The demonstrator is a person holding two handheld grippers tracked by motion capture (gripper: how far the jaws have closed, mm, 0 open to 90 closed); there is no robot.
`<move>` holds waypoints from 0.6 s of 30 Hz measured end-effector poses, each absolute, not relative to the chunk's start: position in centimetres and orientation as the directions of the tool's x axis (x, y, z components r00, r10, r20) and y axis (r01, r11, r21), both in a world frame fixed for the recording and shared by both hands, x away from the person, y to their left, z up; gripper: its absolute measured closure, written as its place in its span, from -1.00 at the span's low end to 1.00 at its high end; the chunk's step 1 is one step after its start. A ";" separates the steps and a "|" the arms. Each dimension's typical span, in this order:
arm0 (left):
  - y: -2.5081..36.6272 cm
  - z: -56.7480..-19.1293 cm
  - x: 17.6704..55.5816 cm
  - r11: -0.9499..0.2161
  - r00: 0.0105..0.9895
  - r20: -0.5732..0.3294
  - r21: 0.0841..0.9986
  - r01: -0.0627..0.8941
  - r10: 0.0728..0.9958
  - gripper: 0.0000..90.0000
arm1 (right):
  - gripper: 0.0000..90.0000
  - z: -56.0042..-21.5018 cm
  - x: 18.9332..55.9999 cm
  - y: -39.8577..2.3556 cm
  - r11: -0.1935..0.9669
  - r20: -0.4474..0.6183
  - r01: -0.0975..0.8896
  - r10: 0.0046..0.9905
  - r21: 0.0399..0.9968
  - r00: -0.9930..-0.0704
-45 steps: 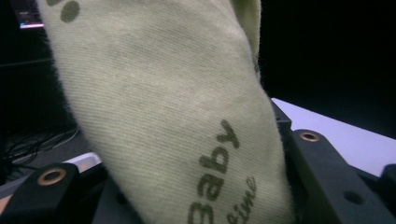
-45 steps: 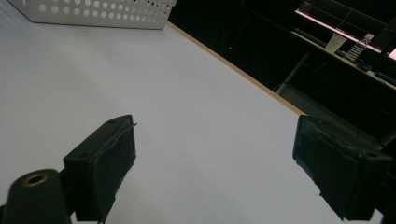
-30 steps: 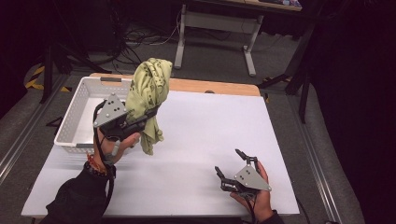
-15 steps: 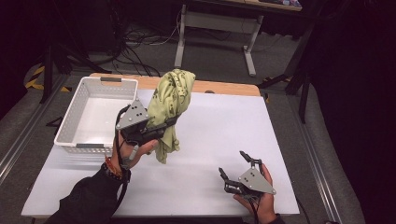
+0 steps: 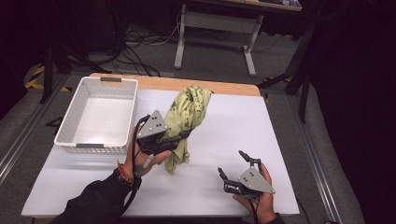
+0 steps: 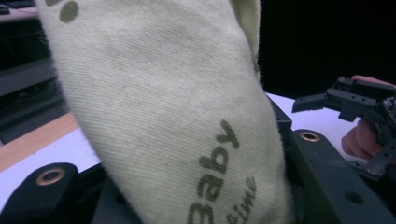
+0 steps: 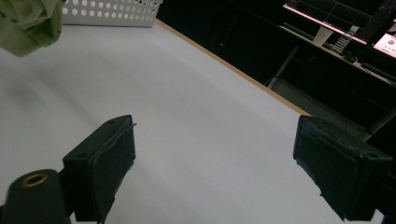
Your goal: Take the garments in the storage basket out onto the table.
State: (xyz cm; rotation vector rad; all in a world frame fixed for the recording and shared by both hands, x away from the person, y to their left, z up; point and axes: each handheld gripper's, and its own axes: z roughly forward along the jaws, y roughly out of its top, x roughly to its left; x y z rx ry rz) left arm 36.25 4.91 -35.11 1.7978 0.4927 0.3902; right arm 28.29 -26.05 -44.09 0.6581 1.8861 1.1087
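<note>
A yellow-green cloth (image 5: 189,116) with dark print hangs bunched above the middle of the white table (image 5: 233,121). My left gripper (image 5: 180,139) is shut on its middle, and its tail droops toward the table. In the left gripper view the cloth (image 6: 163,107) sits between the jaws, with the word "Baby" printed on it. My right gripper (image 5: 231,162) is held low over the table's front right, jaws wide apart with nothing between them. In its own view the right gripper (image 7: 224,163) looks across bare table, and the cloth (image 7: 28,21) hangs at the top left.
A white perforated basket (image 5: 74,116) stands at the table's left side, and its wall (image 7: 112,11) also appears far off in the right gripper view. A wooden strip (image 5: 159,83) borders the table's far edge. Cables and desk legs lie on the floor beyond.
My left gripper has carried the cloth rightward, from above the basket to over the table's middle. The right gripper has barely moved.
</note>
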 end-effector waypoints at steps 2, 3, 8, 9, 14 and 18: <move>4.4 -35.6 36.4 -0.249 0.857 0.003 0.957 0.146 0.515 0.34 | -0.69 -44.1 28.3 -26.1 0.473 -0.393 0.027 0.760 0.881 -0.517; 4.2 -35.9 36.5 -0.250 0.860 -0.008 0.955 0.157 0.511 0.34 | -0.69 -44.1 28.3 -26.1 0.474 -0.393 0.028 0.760 0.880 -0.518; 3.1 -37.2 36.9 -0.284 0.861 -0.018 0.940 0.188 0.508 0.33 | -0.69 -44.1 28.3 -26.1 0.473 -0.392 0.029 0.760 0.880 -0.519; 2.8 -37.5 36.9 -0.292 0.858 -0.015 0.937 0.192 0.514 0.32 | -0.69 -44.1 28.3 -26.1 0.474 -0.391 0.031 0.760 0.880 -0.520; 2.0 -38.6 37.7 -0.312 0.852 -0.028 0.924 0.222 0.523 0.30 | -0.69 -44.2 28.4 -26.0 0.473 -0.385 0.039 0.759 0.880 -0.525; 1.9 -39.1 37.9 -0.326 0.843 -0.028 0.915 0.238 0.538 0.21 | -0.68 -44.2 28.4 -26.0 0.475 -0.386 0.039 0.757 0.879 -0.527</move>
